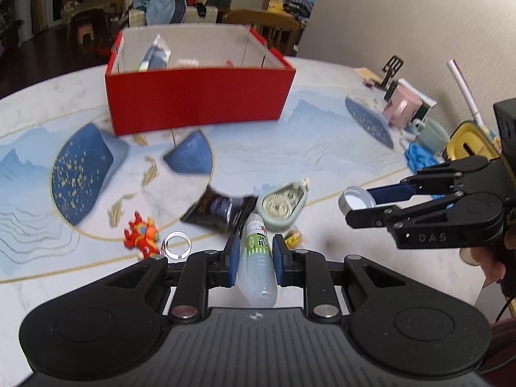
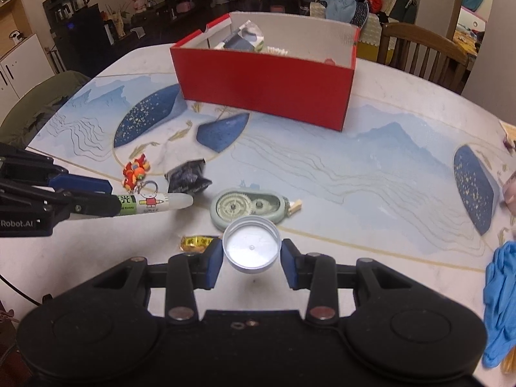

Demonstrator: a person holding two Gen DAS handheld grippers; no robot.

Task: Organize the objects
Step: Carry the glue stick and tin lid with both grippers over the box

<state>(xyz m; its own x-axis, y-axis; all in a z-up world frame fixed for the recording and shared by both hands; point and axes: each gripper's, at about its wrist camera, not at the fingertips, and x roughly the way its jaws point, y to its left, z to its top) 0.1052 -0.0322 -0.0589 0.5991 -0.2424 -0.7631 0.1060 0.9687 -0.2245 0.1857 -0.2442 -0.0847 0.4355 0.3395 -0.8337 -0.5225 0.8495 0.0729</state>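
My left gripper [image 1: 255,254] is shut on a glue bottle [image 1: 257,266] with a green label, held above the table; it also shows in the right wrist view [image 2: 151,205]. My right gripper [image 2: 251,253] is shut on a round silver lid [image 2: 251,247], seen from the side in the left wrist view [image 1: 356,200]. A red open box [image 1: 196,96] stands beyond on the table and holds several items. On the table lie a green correction-tape dispenser [image 2: 248,208], a black packet [image 2: 187,177], an orange toy keychain [image 2: 135,170] and a yellow candy [image 2: 195,243].
A blue cloth [image 2: 498,303] lies at the right table edge. A pink box [image 1: 401,108], a mug [image 1: 430,133] and a yellow container [image 1: 469,146] stand by the wall. A wooden chair [image 2: 422,48] stands behind the table.
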